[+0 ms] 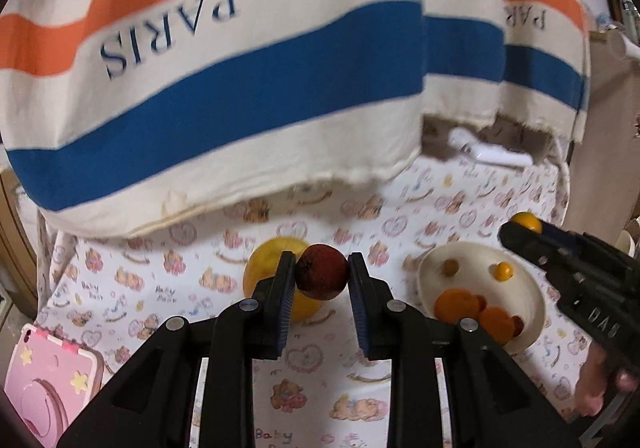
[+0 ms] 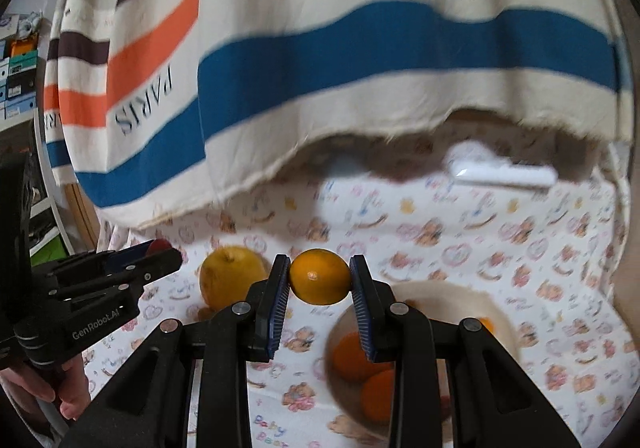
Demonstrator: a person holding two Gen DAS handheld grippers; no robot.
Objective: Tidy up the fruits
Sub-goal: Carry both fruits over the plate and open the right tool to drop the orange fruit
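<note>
Your L gripper point(image 1: 322, 278) clamped on dark red fruit point(image 1: 322, 277), R gripper point(image 2: 320, 277) pinching small orange point(image 2: 320, 276), both above bear-print cloth point(image 1: 160, 288), bowl point(image 1: 532, 288) w/ oranges nearby.

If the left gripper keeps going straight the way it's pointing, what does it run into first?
Probably the large yellow fruit right behind the dark red fruit the left gripper holds; depth is unclear.

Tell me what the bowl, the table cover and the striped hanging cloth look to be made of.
Bowl: smooth cream surface with a soft sheen, likely glazed ceramic or melamine; the look leaves it open.
Table cover: thin printed cloth with cartoon bears; its creases suggest cotton.
Striped cloth: thick matte woven fabric; the raw frayed hem suggests canvas-like cotton.
</note>
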